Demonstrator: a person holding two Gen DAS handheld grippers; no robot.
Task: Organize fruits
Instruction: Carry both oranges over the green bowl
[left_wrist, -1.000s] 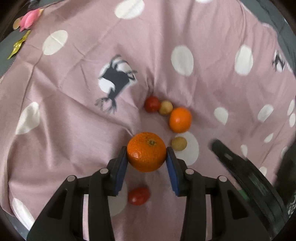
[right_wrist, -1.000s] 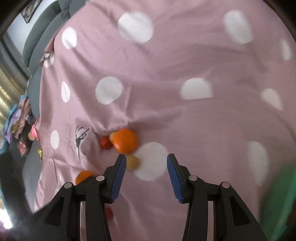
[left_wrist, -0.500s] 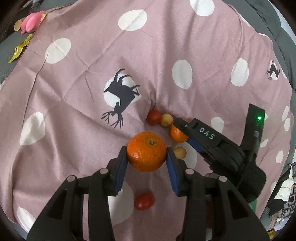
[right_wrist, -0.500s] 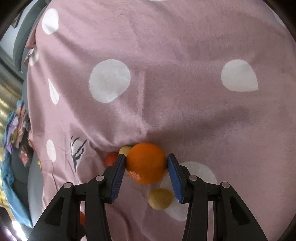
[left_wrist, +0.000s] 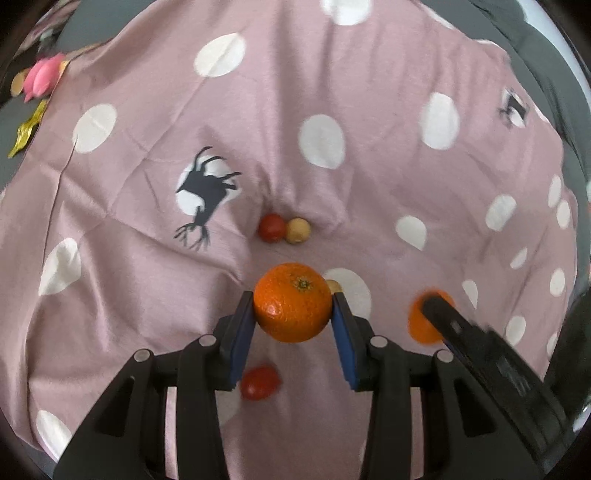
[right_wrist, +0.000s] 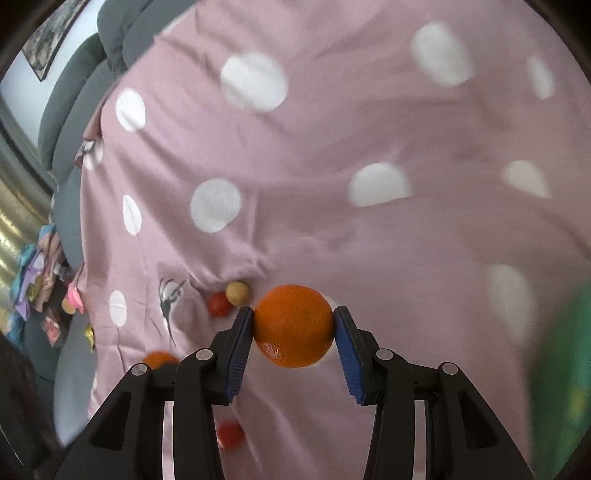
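cloth (left_wrist: 369, 92): pink, white dots, black deer | oranges (left_wrist: 293, 302): orange | tomatoes (left_wrist: 271, 228): red

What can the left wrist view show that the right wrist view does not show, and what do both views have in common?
Only the left wrist view shows the left gripper shut on a stem-up orange, a deer print on the cloth, and a small tan fruit peeking out behind that orange.

Only the right wrist view shows the right gripper shut on its own orange, a grey sofa and a blurred green object.

Both show the pink dotted cloth, and a red fruit touching a tan fruit.
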